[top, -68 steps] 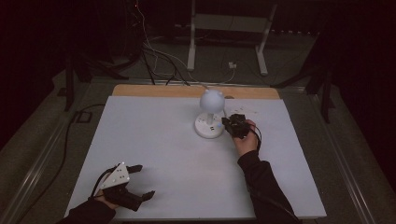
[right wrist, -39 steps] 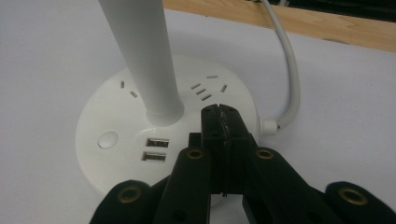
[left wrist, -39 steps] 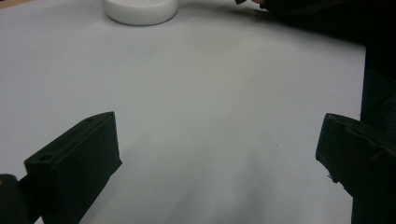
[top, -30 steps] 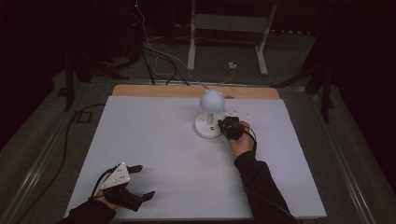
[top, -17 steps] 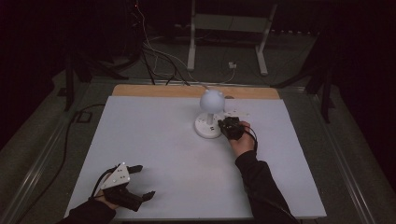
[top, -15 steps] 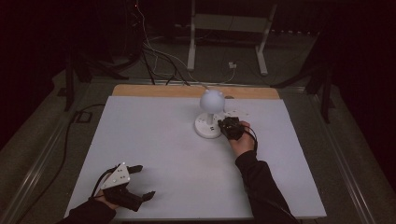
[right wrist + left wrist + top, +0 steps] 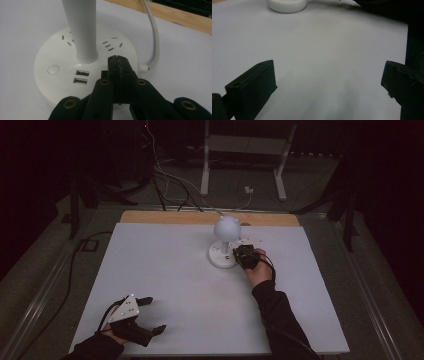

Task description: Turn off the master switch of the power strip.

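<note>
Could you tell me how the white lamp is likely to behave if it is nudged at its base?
The white lamp would probably slide on the smooth table rather than tip, given its broad round base. Its white cord may tug back. The globe head looks top-heavy, so higher pushes seem riskier.

A white desk lamp stands upright toward the far middle of the white table. Its round, flat base carries a straight white stem topped by a globe-shaped head. The top of the base has several groups of socket slots, two USB ports side by side, and a round button. A white cable leaves the base at its right and runs toward the table's far wooden edge.
</note>
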`<state>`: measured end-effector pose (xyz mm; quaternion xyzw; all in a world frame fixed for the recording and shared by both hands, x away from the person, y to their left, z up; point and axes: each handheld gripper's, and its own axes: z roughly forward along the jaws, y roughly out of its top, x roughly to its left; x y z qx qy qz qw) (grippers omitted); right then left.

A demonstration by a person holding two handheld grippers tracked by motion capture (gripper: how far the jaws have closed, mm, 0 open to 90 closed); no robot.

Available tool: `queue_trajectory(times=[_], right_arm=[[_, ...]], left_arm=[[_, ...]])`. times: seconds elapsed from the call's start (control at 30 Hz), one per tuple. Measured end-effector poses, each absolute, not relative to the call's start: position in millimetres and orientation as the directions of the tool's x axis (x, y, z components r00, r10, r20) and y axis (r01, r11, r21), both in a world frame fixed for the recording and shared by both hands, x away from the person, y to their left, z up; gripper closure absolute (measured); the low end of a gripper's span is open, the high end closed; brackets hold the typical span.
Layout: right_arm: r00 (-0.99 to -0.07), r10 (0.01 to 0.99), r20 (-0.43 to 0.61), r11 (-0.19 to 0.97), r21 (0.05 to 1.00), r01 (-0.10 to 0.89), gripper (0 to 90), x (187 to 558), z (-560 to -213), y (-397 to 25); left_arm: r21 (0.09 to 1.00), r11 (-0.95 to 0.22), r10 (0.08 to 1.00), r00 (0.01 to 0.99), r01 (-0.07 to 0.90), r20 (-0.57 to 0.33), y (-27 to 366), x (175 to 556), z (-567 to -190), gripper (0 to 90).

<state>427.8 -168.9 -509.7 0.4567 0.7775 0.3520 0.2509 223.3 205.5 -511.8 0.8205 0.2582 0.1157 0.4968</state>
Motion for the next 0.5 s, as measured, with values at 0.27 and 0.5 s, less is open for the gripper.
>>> queue_trajectory(times=[0.27, 0.5], right_arm=[[-0.441, 0.897, -0.026, 0.293, 0.783, 0.549, 89.7, 428.5, -505.8, -169.6], [-0.431, 0.902, 0.022, 0.242, 0.802, 0.547, 89.3, 425.5, -496.1, -172.7]], left_arm=[[0.876, -0.367, 0.543, 0.837, 0.312, -0.07, 206.7, 224.2, -511.6, 0.2], [0.876, -0.365, 0.545, 0.836, 0.314, -0.072, 206.8, 224.7, -511.7, 0.3]])
